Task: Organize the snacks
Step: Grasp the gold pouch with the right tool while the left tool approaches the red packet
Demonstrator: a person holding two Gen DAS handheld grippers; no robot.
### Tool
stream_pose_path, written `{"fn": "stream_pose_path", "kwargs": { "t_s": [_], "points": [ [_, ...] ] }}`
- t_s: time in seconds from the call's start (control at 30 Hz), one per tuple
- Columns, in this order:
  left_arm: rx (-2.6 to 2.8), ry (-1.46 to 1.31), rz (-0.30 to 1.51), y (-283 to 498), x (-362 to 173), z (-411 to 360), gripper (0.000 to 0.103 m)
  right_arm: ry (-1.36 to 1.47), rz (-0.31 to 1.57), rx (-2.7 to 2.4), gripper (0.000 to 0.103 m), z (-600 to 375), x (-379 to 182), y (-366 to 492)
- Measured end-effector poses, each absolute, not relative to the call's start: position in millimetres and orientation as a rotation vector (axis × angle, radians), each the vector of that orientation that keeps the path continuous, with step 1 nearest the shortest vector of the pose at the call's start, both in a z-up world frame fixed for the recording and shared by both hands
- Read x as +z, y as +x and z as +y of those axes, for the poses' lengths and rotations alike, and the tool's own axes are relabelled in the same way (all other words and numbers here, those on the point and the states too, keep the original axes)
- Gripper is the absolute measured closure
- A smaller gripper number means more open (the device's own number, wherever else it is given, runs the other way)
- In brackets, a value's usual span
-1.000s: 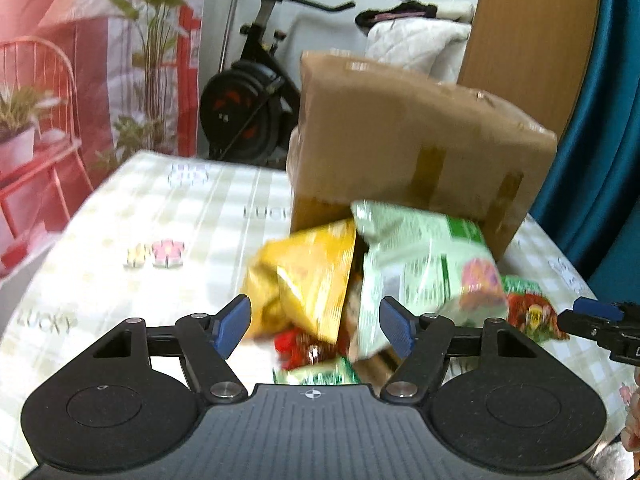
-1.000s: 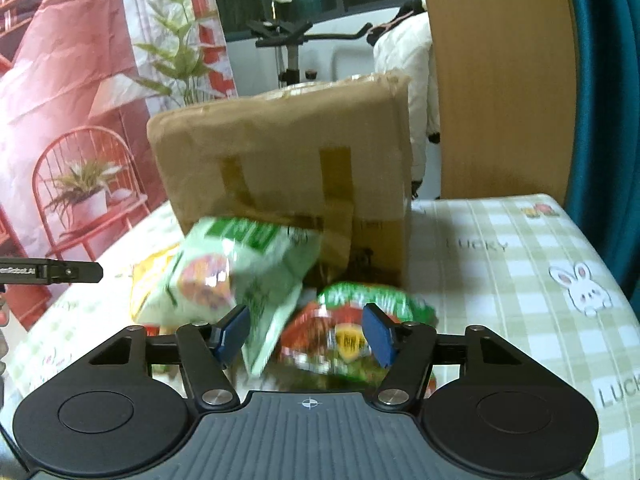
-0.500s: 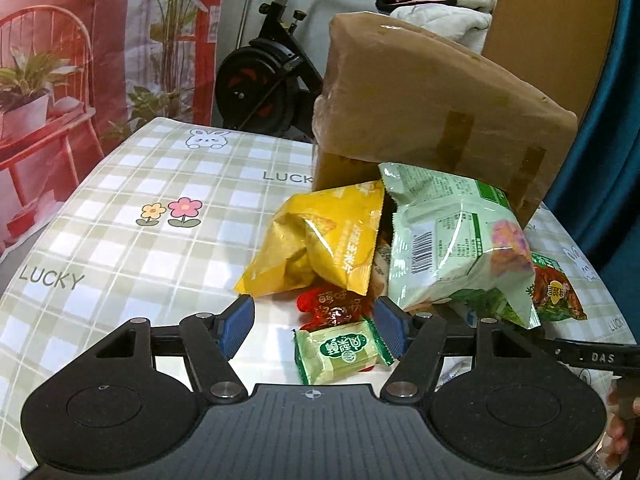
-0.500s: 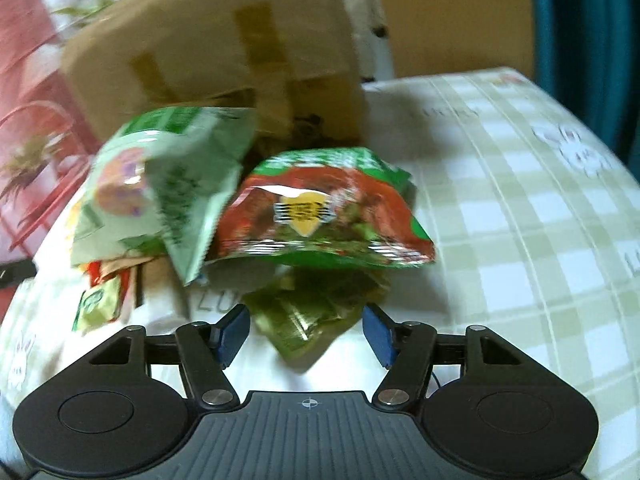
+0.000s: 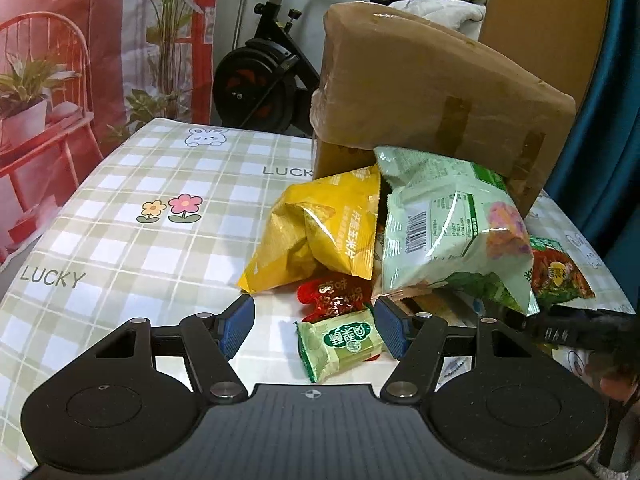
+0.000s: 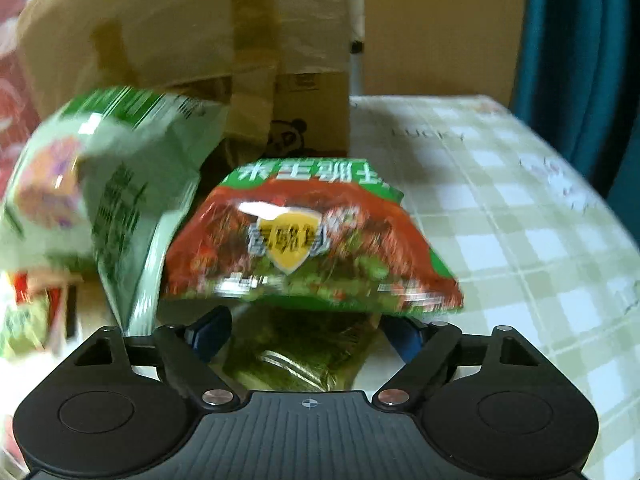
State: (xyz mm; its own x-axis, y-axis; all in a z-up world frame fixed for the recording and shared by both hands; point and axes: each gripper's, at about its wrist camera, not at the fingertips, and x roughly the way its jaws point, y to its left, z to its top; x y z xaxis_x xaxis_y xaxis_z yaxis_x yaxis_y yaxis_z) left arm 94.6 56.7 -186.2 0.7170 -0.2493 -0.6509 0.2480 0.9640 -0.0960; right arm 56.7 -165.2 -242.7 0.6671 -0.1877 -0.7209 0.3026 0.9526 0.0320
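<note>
The table point(image 5: 120, 216) carries a checked cloth in pale green and white, printed with two small flowers point(image 5: 170, 209), a rabbit point(image 5: 207, 137) and the word LUCKY. The left tongs point(image 5: 316, 322) stand wide apart with nothing held; a small green packet point(image 5: 344, 342) lies between their blue tips, close to the right tip, and a red packet point(image 5: 334, 292) lies just ahead of it. Further ahead a yellow bag point(image 5: 316, 232) and a big pale green bag point(image 5: 448, 232) lean against a cardboard box point(image 5: 420, 92) with tape strips. To the right of the left tongs a red and green bag point(image 5: 558, 272) lies on the cloth. The right tongs point(image 6: 306, 334) are also wide, and a dark green packet point(image 6: 300, 356) lies between their tips, under the edge of the red and green bag; whether the tips touch it I cannot tell, as this view is blurred. Behind the table stand an exercise bike point(image 5: 260, 80), a red and white printed backdrop point(image 5: 60, 40) with plants, a wooden panel point(image 5: 548, 20) and a blue curtain point(image 5: 600, 128).
</note>
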Motion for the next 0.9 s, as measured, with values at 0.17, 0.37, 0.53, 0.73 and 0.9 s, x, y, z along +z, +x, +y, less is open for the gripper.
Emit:
{"fn": "stream_pose_path", "kwargs": {
  "t_s": [0.17,0.37,0.53,0.73,0.9],
  "points": [
    [-0.284,-0.016,0.726,96.8,-185.7,55.3,0.035,0.122,0.782,-0.237,0.029,-168.3,-240.9,34.9],
    [-0.297,0.004,0.731,96.6,-187.1,49.8,0.035,0.187,0.773,-0.234,0.029,-184.3,-235.8,25.5],
    [-0.299,0.004,0.734,94.4,-187.2,47.3,0.035,0.257,0.772,-0.236,0.020,-194.4,-242.0,39.4],
    [-0.287,-0.002,0.736,95.3,-187.2,49.2,0.035,0.145,0.775,-0.303,0.042,-177.2,-244.3,43.6],
    [-0.282,-0.002,0.738,96.2,-188.7,50.9,0.035,0.155,0.765,-0.255,0.052,-178.1,-242.5,31.3]
  ]
}}
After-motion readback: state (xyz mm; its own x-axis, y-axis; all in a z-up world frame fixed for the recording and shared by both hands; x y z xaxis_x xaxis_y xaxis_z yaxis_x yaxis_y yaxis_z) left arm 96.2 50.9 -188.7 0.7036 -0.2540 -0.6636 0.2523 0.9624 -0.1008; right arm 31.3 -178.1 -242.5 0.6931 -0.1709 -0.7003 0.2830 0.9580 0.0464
